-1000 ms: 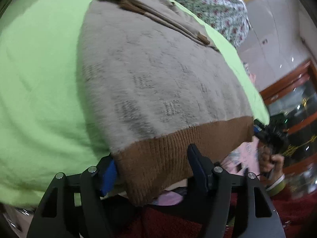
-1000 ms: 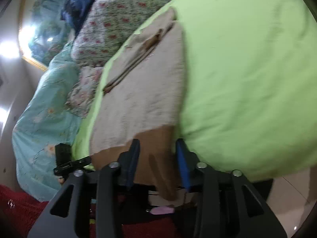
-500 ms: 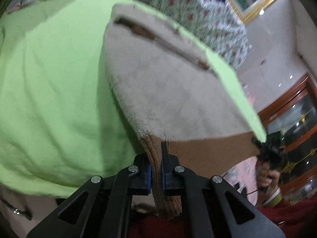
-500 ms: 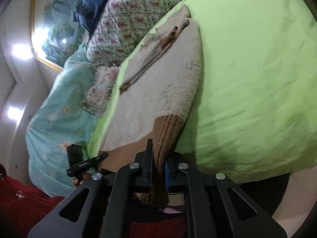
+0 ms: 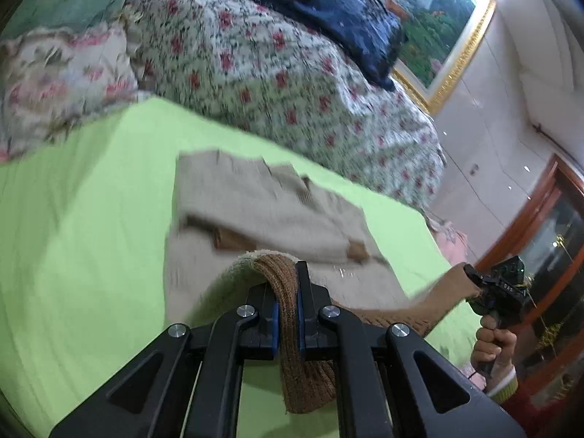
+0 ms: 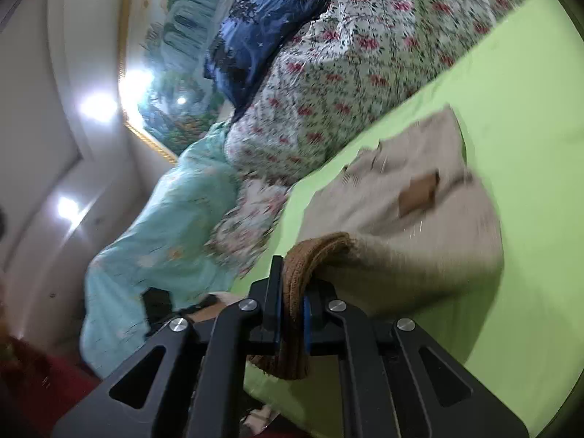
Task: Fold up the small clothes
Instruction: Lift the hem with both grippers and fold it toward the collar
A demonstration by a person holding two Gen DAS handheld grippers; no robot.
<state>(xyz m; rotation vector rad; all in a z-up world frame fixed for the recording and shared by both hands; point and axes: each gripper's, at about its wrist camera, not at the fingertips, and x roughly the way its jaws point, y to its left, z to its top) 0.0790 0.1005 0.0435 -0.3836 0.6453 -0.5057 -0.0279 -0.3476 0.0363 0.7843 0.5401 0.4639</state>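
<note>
Your left gripper point(image 5: 288, 303) and right gripper point(image 6: 290, 310) each pinched the beige sweater's point(image 5: 262, 200) brown hem, raised over the green sheet point(image 5: 84, 237); floral quilt point(image 5: 277, 73) behind, details blurred.

Sweater point(image 5: 255, 197): soft fuzzy beige knit, matt; its hem band point(image 5: 288, 299) a coarser ribbed brown knit, pinched between the jaws of the left gripper point(image 5: 288, 292)
Same ribbed brown hem clamped between the jaws of the right gripper point(image 6: 290, 314)
Gripper bodies: matt black plastic, bright metal screw heads, blue pads that look rubbery
Bed cover point(image 5: 80, 226) beneath and to both sides of the jaws: smooth lime-green cloth, matt, faint creases
Beyond the jaws: floral quilt point(image 5: 277, 73), printed cotton-like cloth; dark blue bag point(image 5: 328, 11), glossy, crinkled like plastic film
Picture frame point(image 5: 463, 54): shiny gilt
Cabinet point(image 5: 540, 226) right of the left jaws: polished reddish wood, glass panes
</note>
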